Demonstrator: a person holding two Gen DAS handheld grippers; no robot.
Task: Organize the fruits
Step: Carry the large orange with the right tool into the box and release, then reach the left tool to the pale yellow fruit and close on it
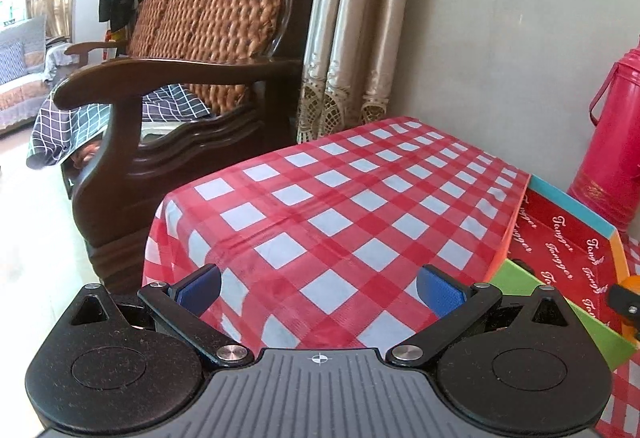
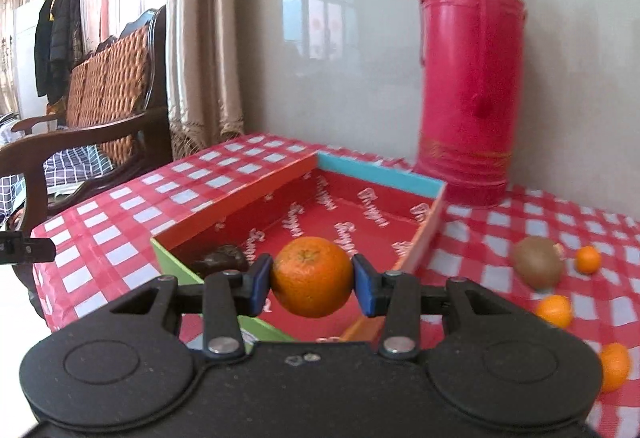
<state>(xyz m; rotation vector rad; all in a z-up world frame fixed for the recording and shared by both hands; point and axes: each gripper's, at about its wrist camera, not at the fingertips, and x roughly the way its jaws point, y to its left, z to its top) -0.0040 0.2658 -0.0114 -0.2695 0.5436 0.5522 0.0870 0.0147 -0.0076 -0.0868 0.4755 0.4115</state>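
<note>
The right gripper [image 2: 313,285] clamps an orange [image 2: 312,277] between its blue pads, above the near end of the red-lined box [image 2: 240,194]. A dark object [image 2: 221,261], too shadowed to name, lies inside by the box's left wall. To the right on the checked tablecloth [image 2: 132,206] sit a kiwi [image 2: 537,267] and three small oranges [image 2: 554,311]. Behind stands a pink thermos [image 2: 472,78]. The left gripper [image 1: 320,288] gapes wide, empty, over bare cloth.

Red-white checked tablecloth [image 1: 320,206]; pink-red thermos [image 2: 472,78]; orange mandarin [image 2: 312,276].
</note>
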